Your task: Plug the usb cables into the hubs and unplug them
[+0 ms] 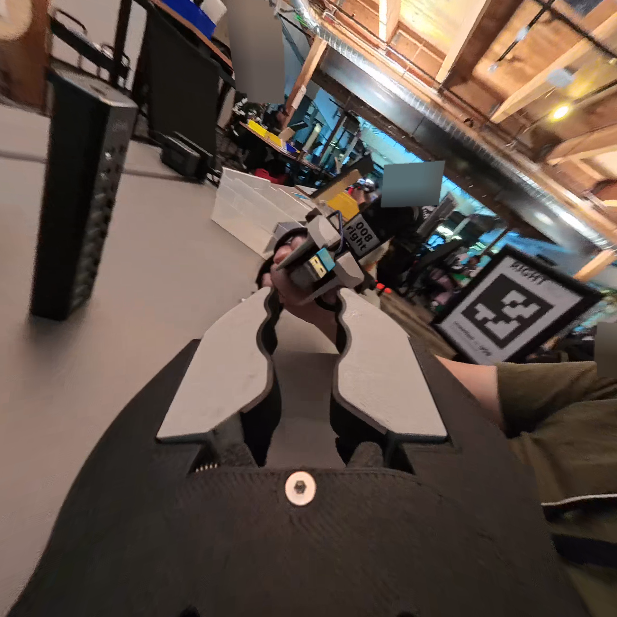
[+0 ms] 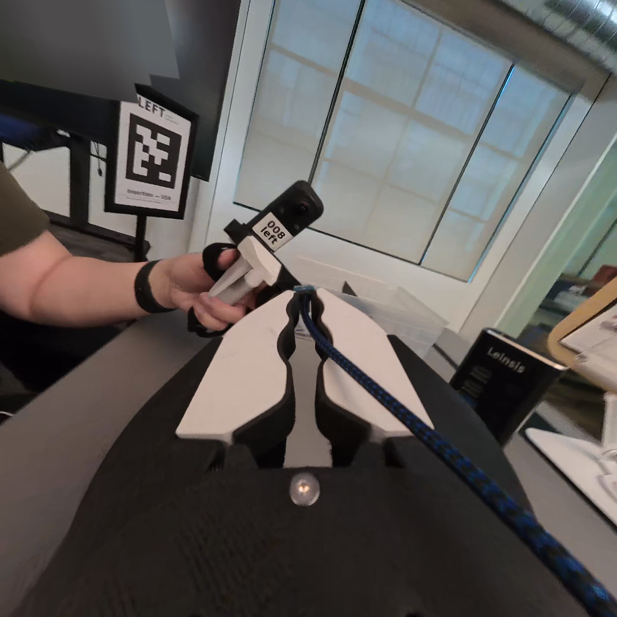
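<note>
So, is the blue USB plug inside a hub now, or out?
Out. The right gripper holds the USB plug in the air, its metal end bare. The black hub stands apart on the table.

The usb cable (image 2: 394, 404) is braided in blue and black, with a light blue plug (image 1: 321, 265) at its end, raised off the table and pinched at the plug between two white fingers. One hub (image 1: 80, 200), a tall black tower with a column of ports, stands upright on the grey table.
</note>
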The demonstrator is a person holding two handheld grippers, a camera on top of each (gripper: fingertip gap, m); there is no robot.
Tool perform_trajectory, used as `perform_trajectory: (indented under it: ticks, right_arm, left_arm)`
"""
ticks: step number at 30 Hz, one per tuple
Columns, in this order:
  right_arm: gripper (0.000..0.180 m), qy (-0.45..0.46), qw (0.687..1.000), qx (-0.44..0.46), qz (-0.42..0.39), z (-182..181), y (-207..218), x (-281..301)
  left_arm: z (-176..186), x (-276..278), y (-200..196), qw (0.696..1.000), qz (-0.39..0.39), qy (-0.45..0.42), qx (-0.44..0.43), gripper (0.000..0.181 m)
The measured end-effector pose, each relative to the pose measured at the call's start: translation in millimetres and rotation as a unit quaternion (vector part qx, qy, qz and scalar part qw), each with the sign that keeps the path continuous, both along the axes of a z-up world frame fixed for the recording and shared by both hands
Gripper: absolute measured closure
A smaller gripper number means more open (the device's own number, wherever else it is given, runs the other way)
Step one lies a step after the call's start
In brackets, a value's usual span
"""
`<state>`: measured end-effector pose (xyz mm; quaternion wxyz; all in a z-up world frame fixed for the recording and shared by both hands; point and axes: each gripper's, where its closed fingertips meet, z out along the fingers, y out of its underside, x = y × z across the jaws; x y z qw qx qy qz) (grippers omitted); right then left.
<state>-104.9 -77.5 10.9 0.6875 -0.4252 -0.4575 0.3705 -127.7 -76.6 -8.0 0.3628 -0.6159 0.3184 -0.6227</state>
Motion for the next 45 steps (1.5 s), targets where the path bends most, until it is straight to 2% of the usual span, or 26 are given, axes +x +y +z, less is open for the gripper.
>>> perform_trajectory:
  ticks: [3, 8, 9, 10, 12, 16, 18, 26, 35, 45]
  right_arm:
    - [0.173, -0.012, 0.999, 0.039, -0.004, 0, -5, -3]
    - [0.173, -0.041, 0.996, 0.075, -0.009, -7, -9, -13]
    - [0.173, -0.045, 0.996, 0.076, -0.008, -9, -10, -14]
    - [0.173, -0.049, 0.996, 0.078, -0.009, -10, -10, -15]
    - [0.173, -0.053, 0.995, 0.083, -0.017, -10, -9, -15]
    - [0.171, -0.062, 0.993, 0.101, -0.028, -10, -10, -16]
    - [0.159, -0.084, 0.989, 0.115, -0.036, -14, -10, -19]
    - [0.166, -0.13, 0.975, 0.169, -0.06, -21, -14, -23]
    - [0.165, -0.168, 0.976, 0.129, -0.046, -32, -15, -28]
    - [0.165, -0.156, 0.98, 0.107, -0.058, -25, -15, -24]
  left_arm:
    - [2, -1, 2, 0.999, -0.011, -0.022, -0.027, 0.157]
    - [5, 5, -7, 0.995, -0.061, -0.046, -0.069, 0.153]
    - [5, 7, -9, 0.993, -0.074, -0.049, -0.072, 0.157]
    - [5, 7, -11, 0.993, -0.081, -0.05, -0.071, 0.173]
    - [5, 7, -10, 0.992, -0.084, -0.05, -0.074, 0.175]
    - [5, 7, -14, 0.991, -0.106, -0.035, -0.076, 0.176]
    - [3, 8, -16, 0.99, -0.115, -0.02, -0.082, 0.176]
    - [-7, 11, -18, 0.98, -0.141, -0.001, -0.141, 0.176]
    - [-18, 12, -20, 0.978, -0.14, 0.033, -0.148, 0.176]
    - [-11, 13, -19, 0.976, -0.144, -0.002, -0.16, 0.176]
